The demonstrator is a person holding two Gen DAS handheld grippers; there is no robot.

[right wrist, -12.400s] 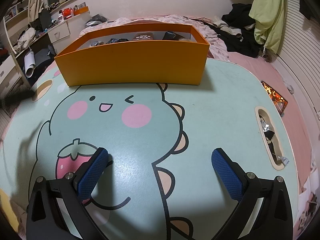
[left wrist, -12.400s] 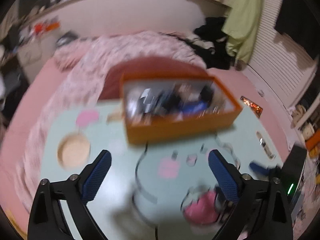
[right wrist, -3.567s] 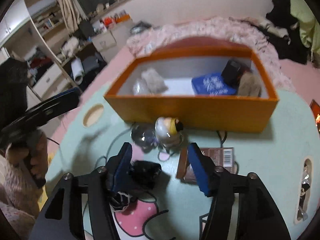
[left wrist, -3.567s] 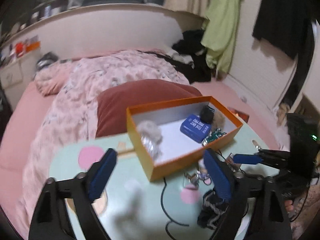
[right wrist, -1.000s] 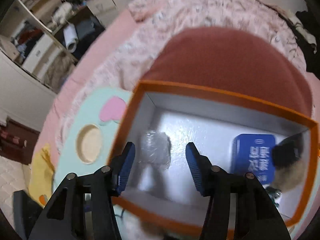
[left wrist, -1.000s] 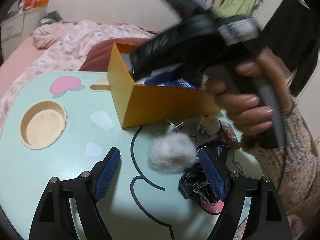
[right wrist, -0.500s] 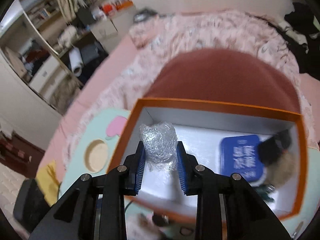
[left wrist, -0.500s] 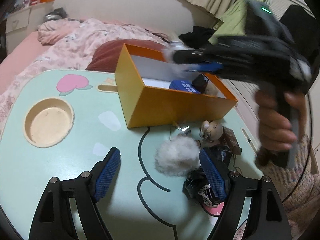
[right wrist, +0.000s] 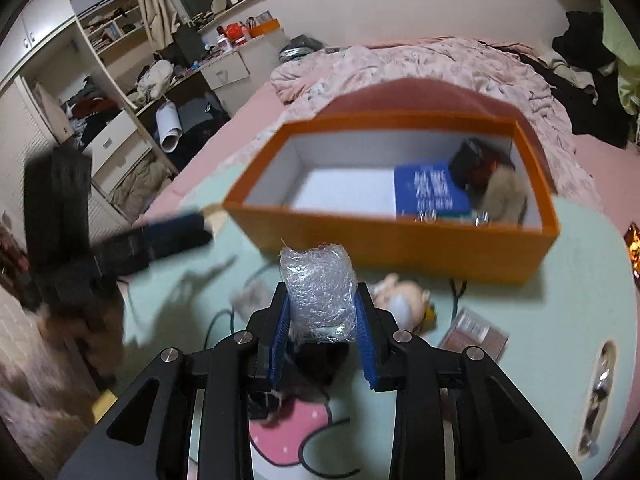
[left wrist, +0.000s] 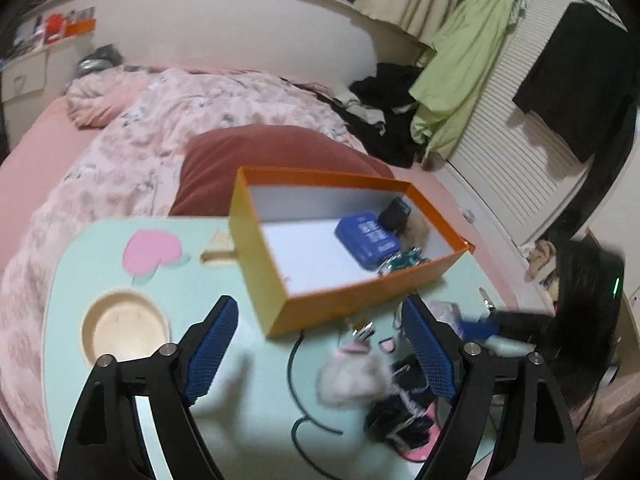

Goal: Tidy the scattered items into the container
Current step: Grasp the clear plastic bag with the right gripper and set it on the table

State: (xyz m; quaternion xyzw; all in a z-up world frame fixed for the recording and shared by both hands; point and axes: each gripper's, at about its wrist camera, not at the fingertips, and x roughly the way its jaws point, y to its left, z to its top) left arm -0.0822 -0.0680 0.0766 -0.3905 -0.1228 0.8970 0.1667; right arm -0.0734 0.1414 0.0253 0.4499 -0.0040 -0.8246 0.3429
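Right tool (right wrist: 320,328) grips wrap (right wrist: 318,292) above mint table (right wrist: 560,280).

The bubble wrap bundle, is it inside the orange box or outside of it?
Outside. The bubble wrap bundle is clamped in the right gripper, above the table, in front of the orange box.

Dim, warm indoor light fills both fisheye views, whose edges bow and darken to black at every corner, while motion blur smears the table (left wrist: 248,432) items at four o'clock and the dark shape at nine o'clock.
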